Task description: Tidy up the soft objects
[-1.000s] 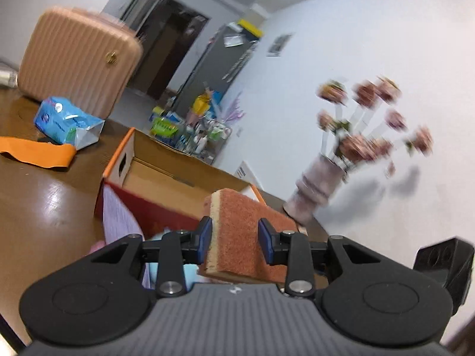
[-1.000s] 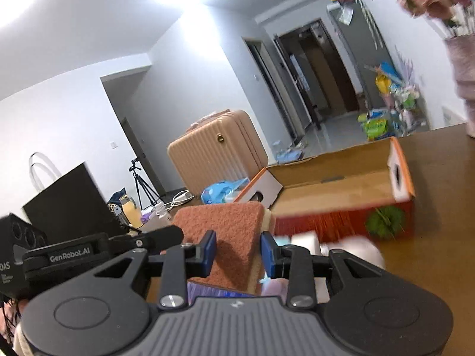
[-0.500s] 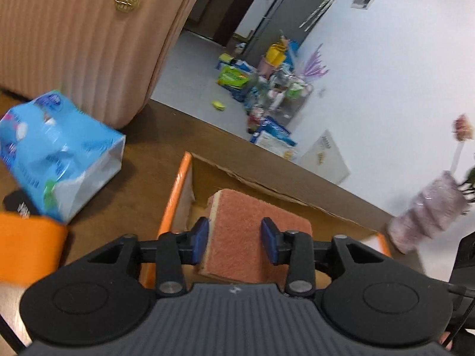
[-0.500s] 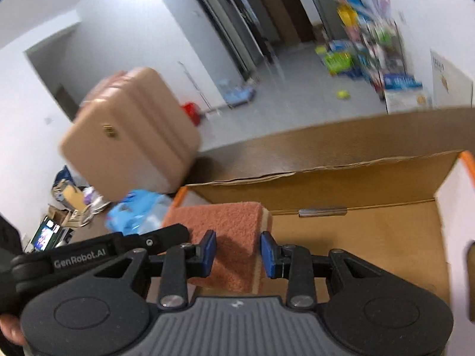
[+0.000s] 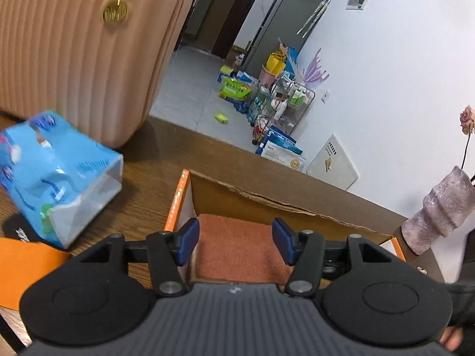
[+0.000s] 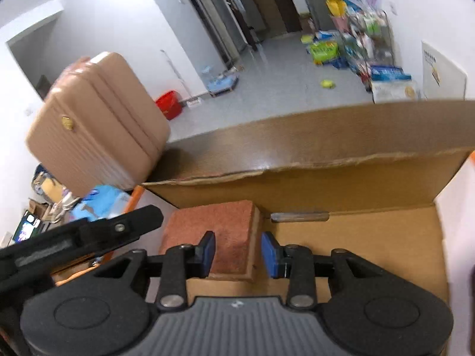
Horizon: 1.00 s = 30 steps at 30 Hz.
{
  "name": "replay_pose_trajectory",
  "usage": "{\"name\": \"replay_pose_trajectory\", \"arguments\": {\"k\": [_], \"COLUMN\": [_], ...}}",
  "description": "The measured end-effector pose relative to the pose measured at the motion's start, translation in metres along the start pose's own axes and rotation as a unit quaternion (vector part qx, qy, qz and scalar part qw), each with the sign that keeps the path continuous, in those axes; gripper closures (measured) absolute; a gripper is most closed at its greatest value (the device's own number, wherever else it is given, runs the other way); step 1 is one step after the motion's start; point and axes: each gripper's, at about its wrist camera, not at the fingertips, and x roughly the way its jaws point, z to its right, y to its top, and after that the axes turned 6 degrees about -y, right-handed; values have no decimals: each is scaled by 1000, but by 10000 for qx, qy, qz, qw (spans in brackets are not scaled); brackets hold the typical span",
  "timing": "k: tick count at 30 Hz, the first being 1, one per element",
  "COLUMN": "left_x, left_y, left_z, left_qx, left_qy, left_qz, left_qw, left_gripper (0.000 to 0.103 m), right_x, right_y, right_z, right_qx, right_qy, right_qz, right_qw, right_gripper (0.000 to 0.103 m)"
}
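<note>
A rust-orange sponge lies flat on the floor of the open cardboard box, in its left end. It also shows in the right wrist view. My left gripper is open above it, fingers spread wider than the sponge. My right gripper is open too, its fingers either side of the sponge's near right corner. The box has orange outer edges.
A blue tissue pack lies on the wooden table left of the box, with a pink suitcase behind it. An orange item lies at the near left. A pale vase stands right of the box.
Both grippers carried the sponge over and down into the box, then opened. The sponge now rests on the box floor, released.
</note>
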Motion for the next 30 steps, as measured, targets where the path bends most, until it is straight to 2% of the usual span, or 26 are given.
{"name": "replay_pose_trajectory", "arguments": {"k": [3,8,11,12,13,15,19,24,27,29,30], "left_x": [-26,-98,-145,-162,-179,-207,-252,-294,-314,-327,-335], "left_y": [5,7,-3,-11,-21,-45,-102,-184,-227,-252,-265], "left_z": [13,41,56,61,64,70,77,77,68,61,56], "left_qx": [166,553,826,957,1041,1192,1524,2108,1883,1724,1565], "left_qy": [-96,-168,-224,-211,-160,-110,124,515,415,495,535], "left_qz": [127,480,665,757,868,979,925,1106,1012,987,1015], "left_qw": [9997,9972,9941,9923,9906,9880,9839,9699,9760,9788,9810], "left_gripper": [46,44,38,35,34,31,22,15,13,13,13], "right_x": [-36,-102,-144,-159,-173,-201,-256,-310,-328,-336,-339], "right_y": [1,-10,-27,-36,-46,-68,-120,-197,-245,-279,-300], "right_z": [8,26,40,44,47,51,49,35,25,21,20], "right_qx": [-170,-469,-502,-551,-630,-740,-989,-1348,-1464,-1484,-1486], "right_qy": [-27,-226,-99,-40,53,185,231,210,176,228,250], "right_qz": [198,490,637,667,684,784,1173,1631,1923,2147,2268], "right_qw": [9997,9974,9967,9962,9957,9940,9879,9771,9702,9651,9622], "right_gripper": [67,62,58,54,48,48,46,40,30,18,16]}}
